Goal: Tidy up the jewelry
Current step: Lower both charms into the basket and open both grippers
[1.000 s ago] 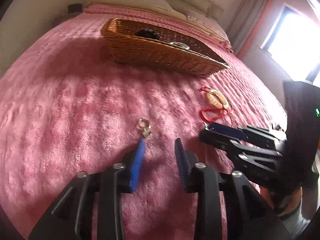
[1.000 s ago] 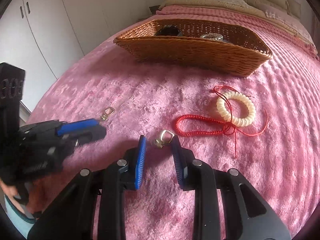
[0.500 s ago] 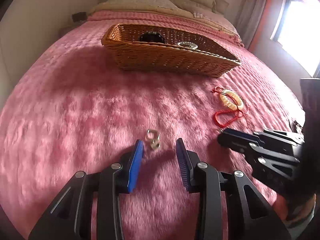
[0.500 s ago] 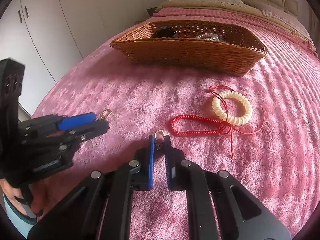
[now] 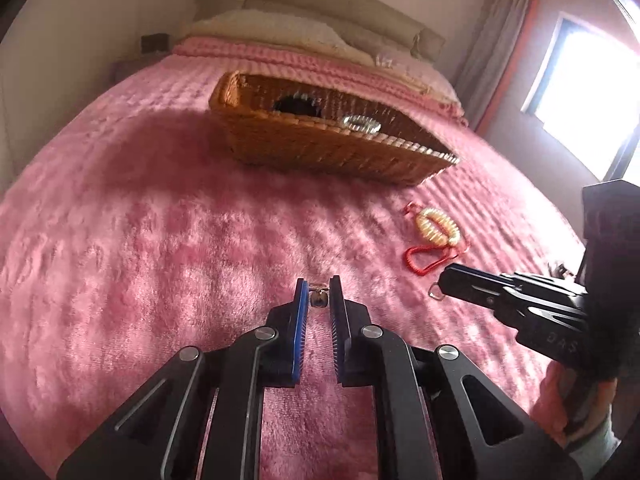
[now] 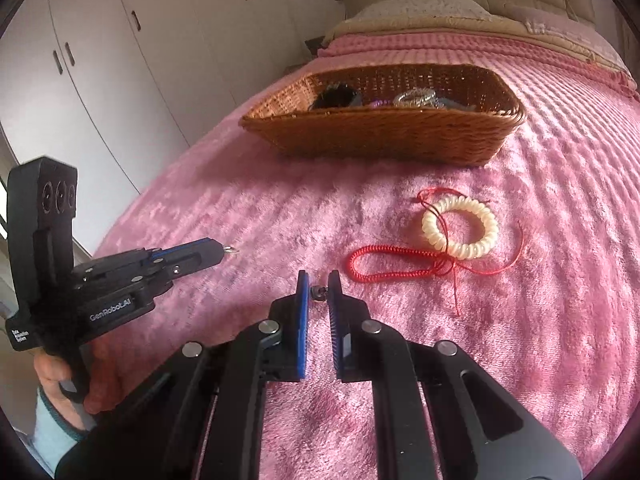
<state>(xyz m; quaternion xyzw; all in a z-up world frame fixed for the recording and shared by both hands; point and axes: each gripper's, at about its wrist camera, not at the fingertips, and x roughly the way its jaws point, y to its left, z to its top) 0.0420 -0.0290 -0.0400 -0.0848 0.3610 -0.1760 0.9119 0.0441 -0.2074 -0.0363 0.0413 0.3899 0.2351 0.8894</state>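
Observation:
My left gripper (image 5: 319, 285) is shut on a small gold earring (image 5: 319, 298) and holds it just above the pink bedspread. My right gripper (image 6: 319, 280) is shut on a second small earring (image 6: 319, 292); in the left wrist view that earring's ring (image 5: 436, 292) sticks out of the right gripper's tip. The left gripper also shows in the right wrist view (image 6: 222, 249), with its earring's ring (image 6: 231, 249) at the tip. A wicker basket (image 5: 320, 152) stands farther back on the bed; it also shows in the right wrist view (image 6: 384, 136).
A cream coil bracelet (image 6: 460, 232) tied to a red cord (image 6: 396, 266) lies on the bedspread, right of both grippers. The basket holds a dark item (image 6: 336, 96) and a silvery bracelet (image 6: 416, 98). White wardrobes stand left, pillows at the bed's head, a window right.
Both grippers have closed on their earrings, the right first, then the left, and lifted them slightly. The views have tilted up toward the basket.

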